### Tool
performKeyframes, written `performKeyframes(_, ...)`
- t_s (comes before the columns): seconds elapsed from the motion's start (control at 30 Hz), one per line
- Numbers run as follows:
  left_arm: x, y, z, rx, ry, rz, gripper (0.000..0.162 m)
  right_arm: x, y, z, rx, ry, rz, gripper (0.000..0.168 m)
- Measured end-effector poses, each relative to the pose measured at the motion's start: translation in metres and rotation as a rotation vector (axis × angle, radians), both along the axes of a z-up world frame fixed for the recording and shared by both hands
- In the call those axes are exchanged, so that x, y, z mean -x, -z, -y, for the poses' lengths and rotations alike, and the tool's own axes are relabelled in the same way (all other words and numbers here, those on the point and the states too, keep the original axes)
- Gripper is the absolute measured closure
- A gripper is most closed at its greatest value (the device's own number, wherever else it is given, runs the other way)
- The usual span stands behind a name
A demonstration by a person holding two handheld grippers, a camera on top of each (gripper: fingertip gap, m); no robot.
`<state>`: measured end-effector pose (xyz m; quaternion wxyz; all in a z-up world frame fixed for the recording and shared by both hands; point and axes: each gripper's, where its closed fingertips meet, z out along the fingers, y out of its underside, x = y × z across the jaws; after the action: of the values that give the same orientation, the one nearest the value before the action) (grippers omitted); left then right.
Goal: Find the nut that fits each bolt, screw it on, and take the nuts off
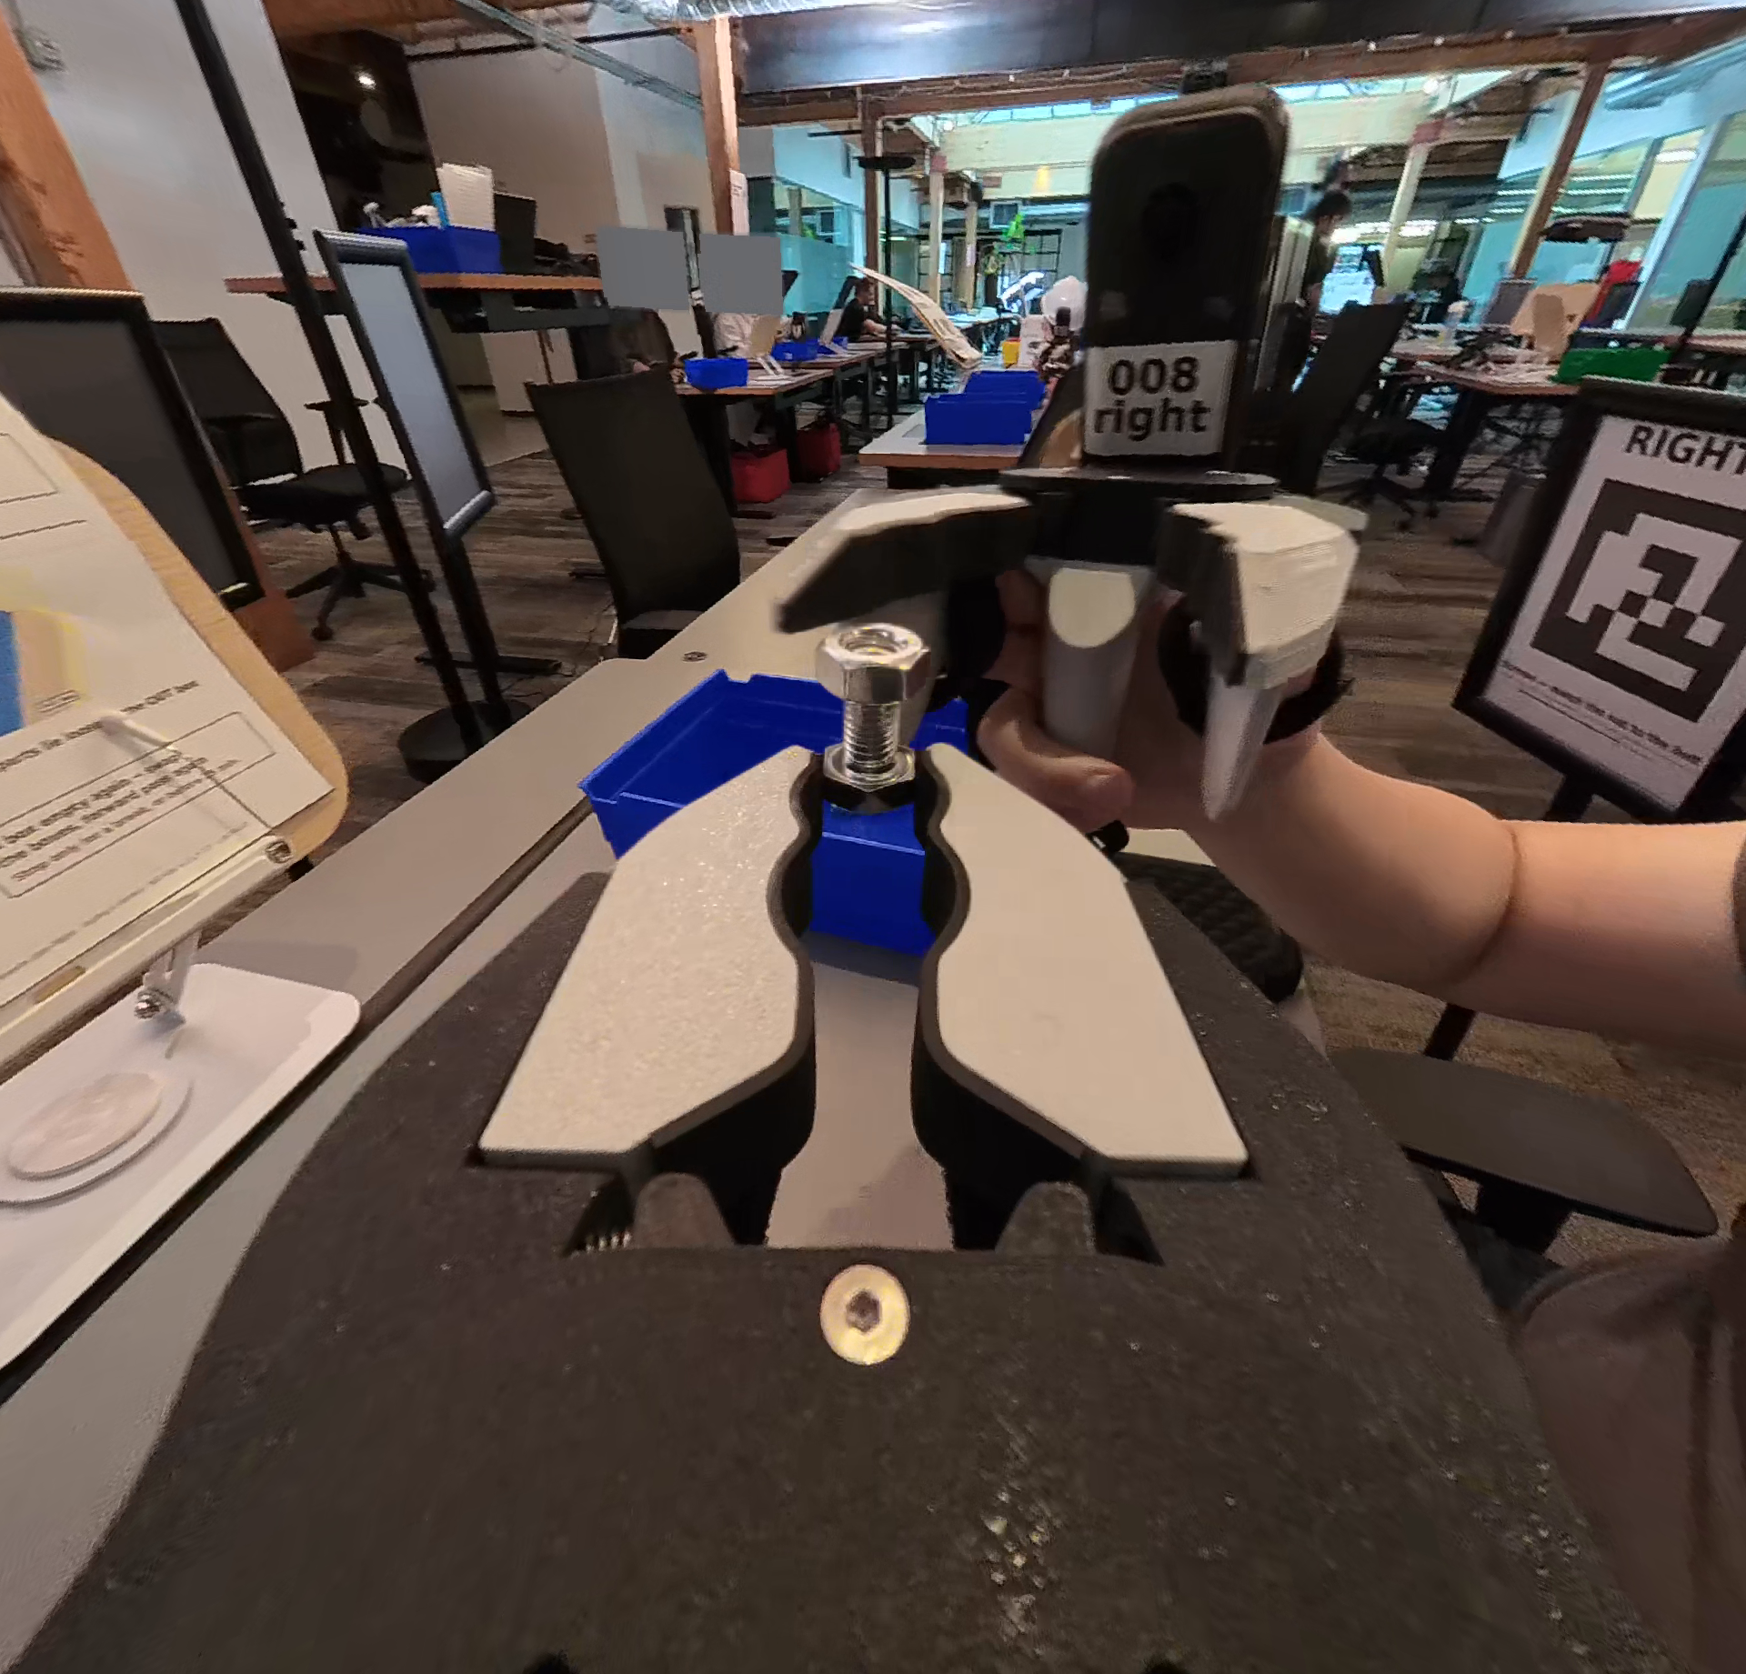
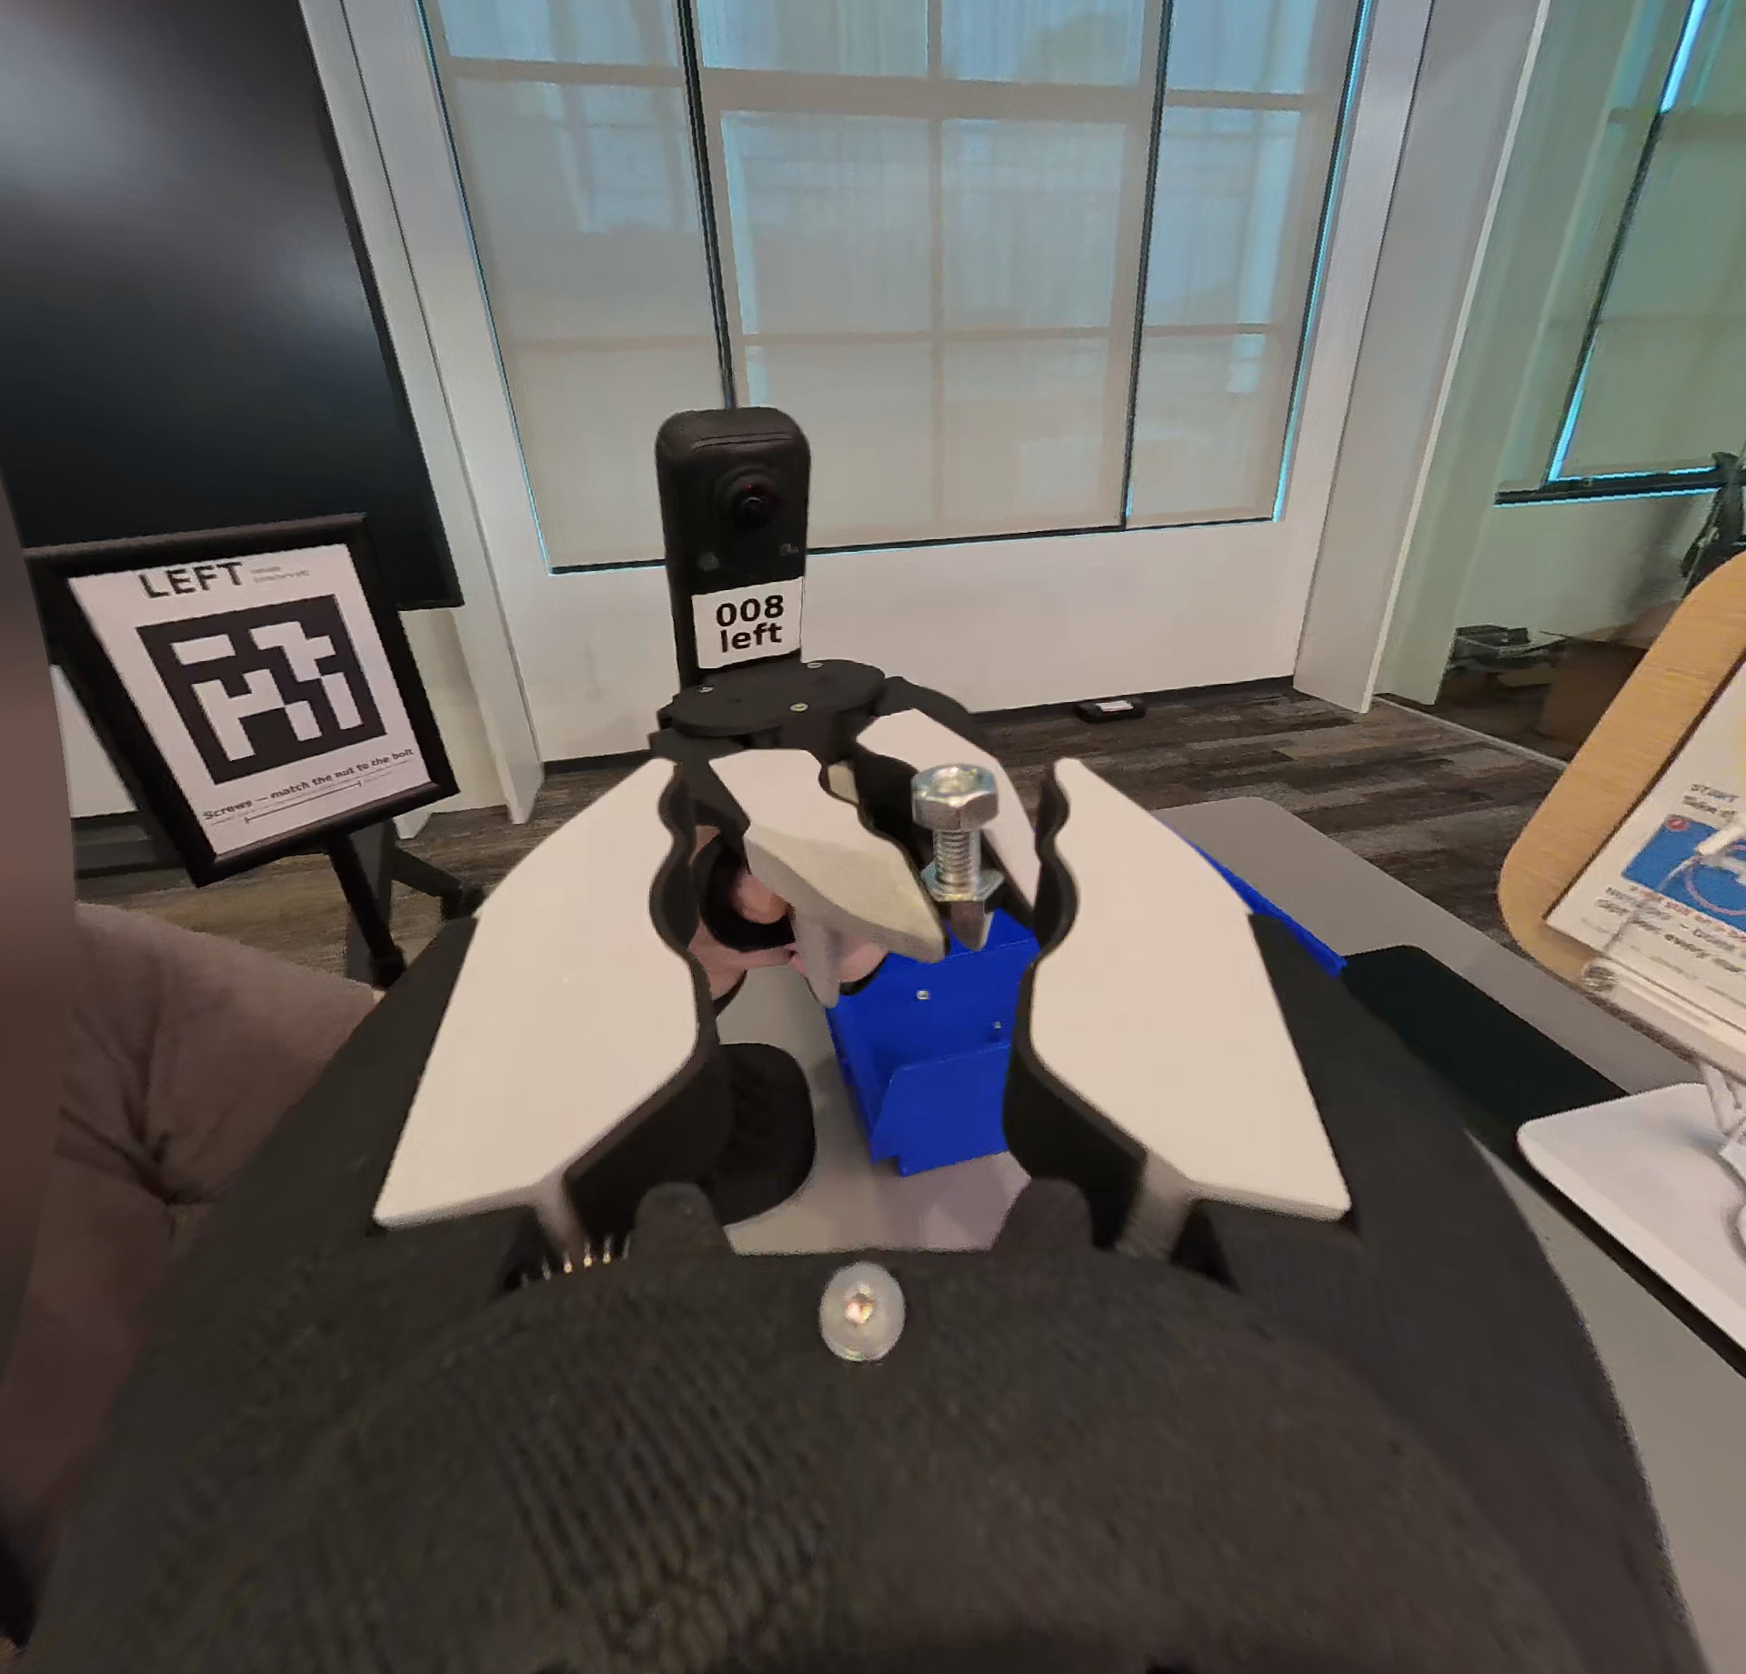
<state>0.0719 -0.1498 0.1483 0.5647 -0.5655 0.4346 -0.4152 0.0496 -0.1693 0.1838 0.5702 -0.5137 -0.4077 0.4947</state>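
Note:
A silver bolt (image 1: 864, 726) stands upright with a hex nut (image 1: 874, 667) at its top end. My left gripper (image 1: 867, 783) is shut on the bolt's lower end, just under a hex flange. It holds the bolt above a blue bin (image 1: 699, 759) on the grey table (image 1: 425, 920). My right gripper (image 1: 1001, 684) is open, up and to the right of the nut, apart from it. In the right wrist view my right gripper (image 2: 862, 769) is wide open. Between its fingers I see the nut (image 2: 954, 797), the bolt (image 2: 952, 849), the left gripper (image 2: 959, 930) and the bin (image 2: 935, 1062).
A tilted board with paper sheets (image 1: 142, 778) stands at the table's left and shows in the right wrist view (image 2: 1653, 854). Framed marker signs (image 1: 1644, 608) (image 2: 255, 693) stand on the floor on either side. A black chair (image 1: 1512, 1147) is below the person's forearm (image 1: 1464, 901). Across from one pair of fingers to the other is roughly 4 cm.

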Motion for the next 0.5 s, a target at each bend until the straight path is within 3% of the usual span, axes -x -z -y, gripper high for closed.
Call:
performKeyframes(0.2,0.002,0.001,-0.005,-0.011,-0.037,-0.009,0.144,0.007,0.006,0.006,-0.022,-0.029,0.024,0.092)
performKeyframes(0.3,0.009,0.000,-0.013,0.009,-0.077,0.005,0.144,-0.001,0.005,0.011,-0.050,-0.013,0.017,0.104)
performKeyframes(0.5,0.001,-0.001,-0.002,0.013,-0.014,0.009,0.144,0.001,0.002,-0.001,-0.039,0.024,0.012,0.095)
